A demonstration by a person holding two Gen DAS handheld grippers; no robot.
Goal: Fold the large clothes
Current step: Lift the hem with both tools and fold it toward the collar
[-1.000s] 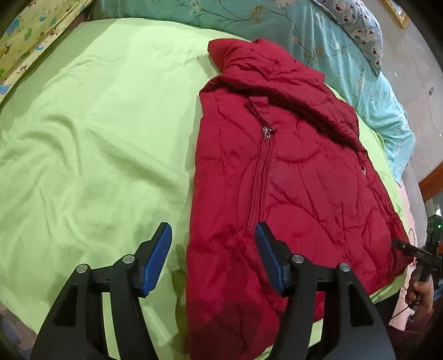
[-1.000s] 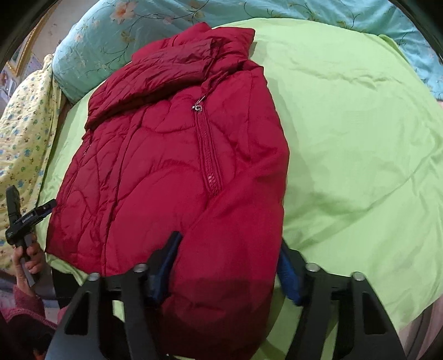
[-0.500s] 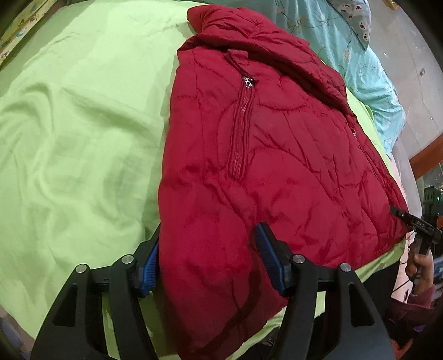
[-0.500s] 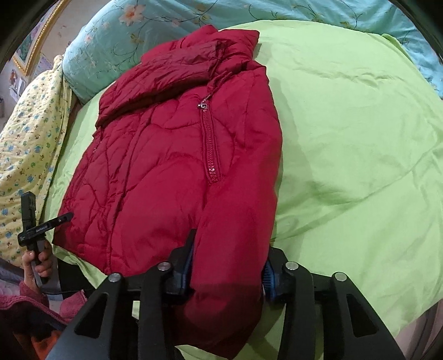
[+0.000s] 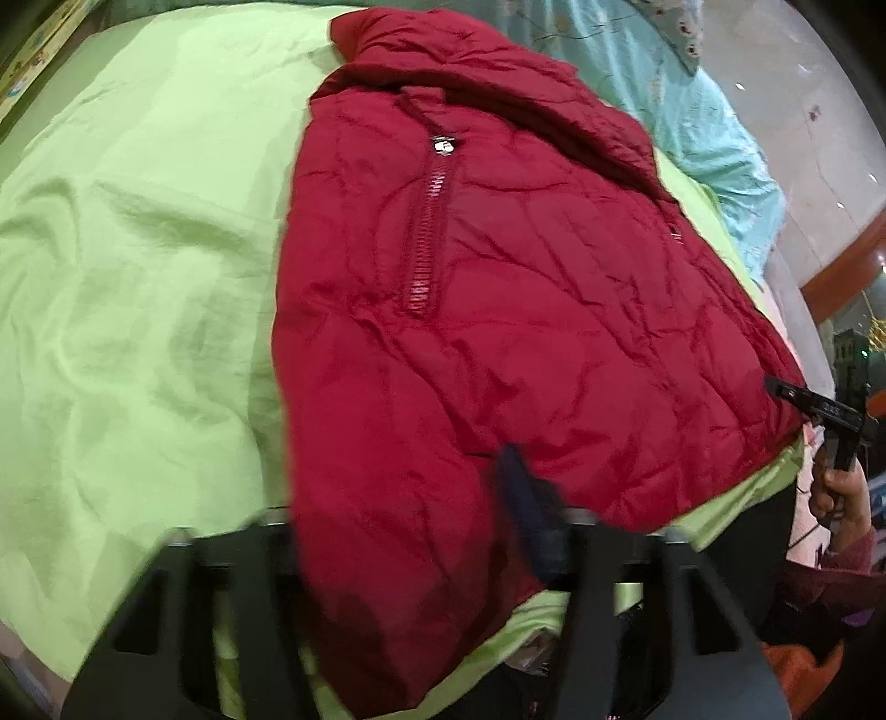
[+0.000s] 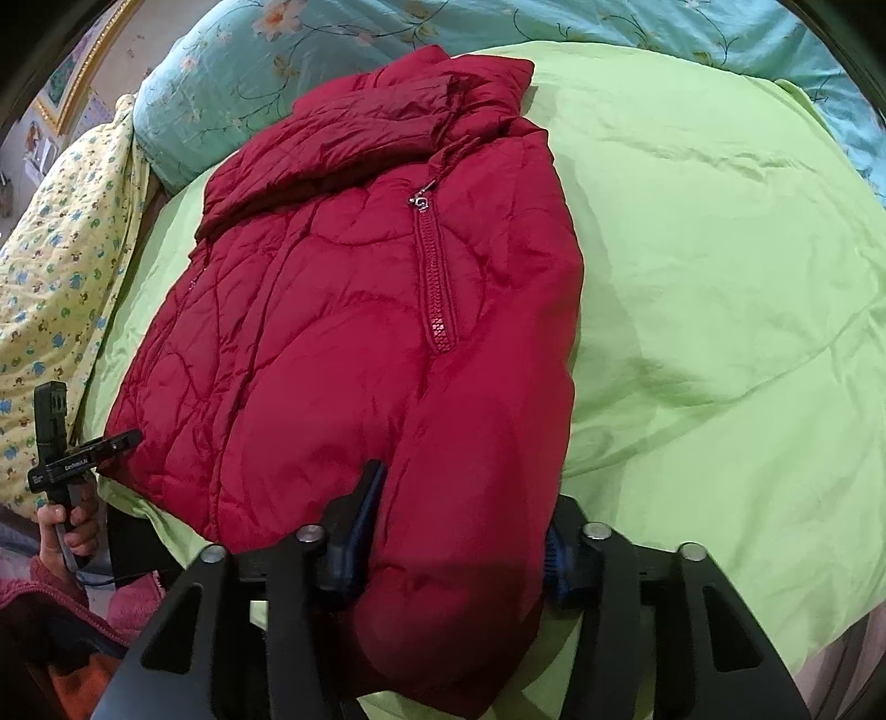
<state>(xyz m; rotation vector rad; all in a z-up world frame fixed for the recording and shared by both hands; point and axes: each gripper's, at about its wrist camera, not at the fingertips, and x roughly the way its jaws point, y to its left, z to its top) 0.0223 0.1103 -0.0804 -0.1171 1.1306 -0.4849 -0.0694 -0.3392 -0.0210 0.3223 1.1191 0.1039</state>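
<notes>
A red quilted jacket [image 5: 498, 288] lies zipped, front up, on a green bedsheet [image 5: 138, 277]; it also shows in the right wrist view [image 6: 343, 332]. My left gripper [image 5: 410, 531] is closed around the jacket's hem corner, its left finger hidden under the fabric. My right gripper [image 6: 459, 520] is closed around the other thick hem corner, blue pads [image 6: 365, 498] pressing into it. The other gripper shows at the frame edge in each view.
The green sheet [image 6: 720, 277] covers the bed. A teal floral quilt [image 6: 332, 50] lies behind the jacket's collar. A yellow patterned blanket [image 6: 50, 266] sits at one side. The bed's edge runs just below the hem.
Both grippers moved forward onto the jacket's hem and closed on it. The left view is blurred from motion.
</notes>
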